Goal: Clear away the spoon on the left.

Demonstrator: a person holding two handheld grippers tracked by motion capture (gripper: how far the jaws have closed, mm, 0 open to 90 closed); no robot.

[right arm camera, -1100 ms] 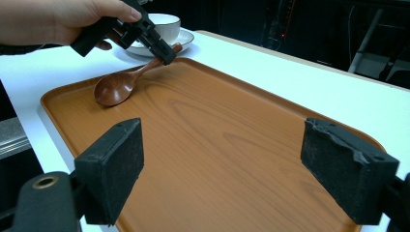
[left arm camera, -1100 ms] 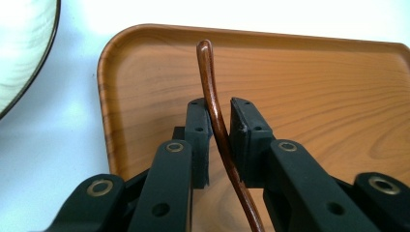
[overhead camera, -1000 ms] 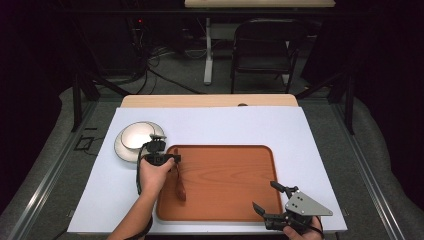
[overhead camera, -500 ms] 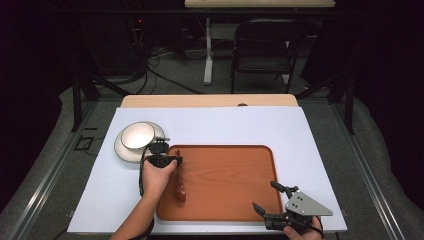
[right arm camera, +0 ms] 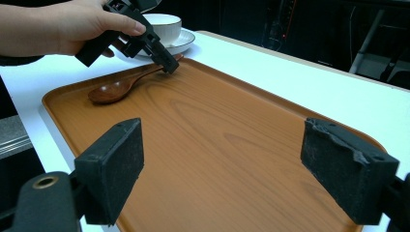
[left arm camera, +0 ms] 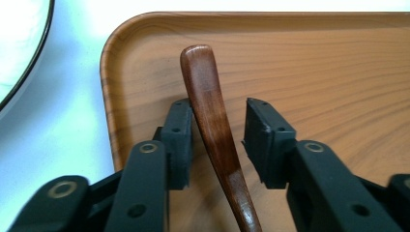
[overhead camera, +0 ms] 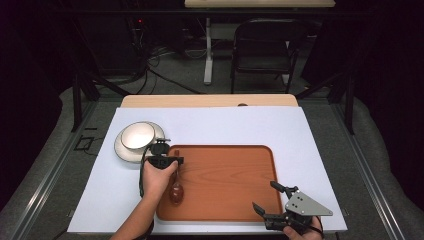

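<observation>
A dark wooden spoon lies along the left side of the brown wooden tray, bowl toward the person. My left gripper is held over the spoon's handle near the tray's far-left corner. In the left gripper view the gripper is open around the handle: one pad touches it and the other stands apart. My right gripper is open at the tray's near-right corner with nothing between its pads. The right gripper view shows the spoon and the left gripper farther off.
A white bowl sits on a plate just left of the tray's far-left corner, close to my left hand. A white sheet covers the table. A black chair stands beyond the far edge.
The left hand has shifted slightly toward the tray, and the spoon's bowl now lies a little nearer the hand. The right gripper has stayed in place.
</observation>
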